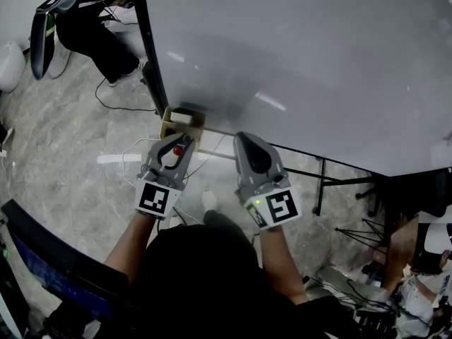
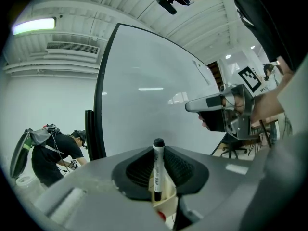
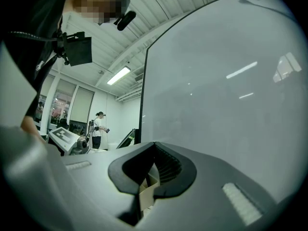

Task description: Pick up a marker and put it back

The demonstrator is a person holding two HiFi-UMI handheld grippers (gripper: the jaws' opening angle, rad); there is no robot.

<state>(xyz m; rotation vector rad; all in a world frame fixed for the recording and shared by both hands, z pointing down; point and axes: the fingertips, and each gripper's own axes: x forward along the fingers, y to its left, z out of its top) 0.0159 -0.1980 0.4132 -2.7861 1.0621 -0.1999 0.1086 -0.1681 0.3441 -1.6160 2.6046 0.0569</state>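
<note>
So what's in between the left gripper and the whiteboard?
A small cardboard box, sitting at the bottom edge of the whiteboard, right ahead of the left gripper, which grips a black-capped marker. The head view shows it best.

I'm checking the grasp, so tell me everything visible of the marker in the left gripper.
The marker has a white barrel with dark print, a black cap on top and a dark lower end. It stands upright, clamped between the left gripper's jaws, with a tan box beyond its lower end.
</note>
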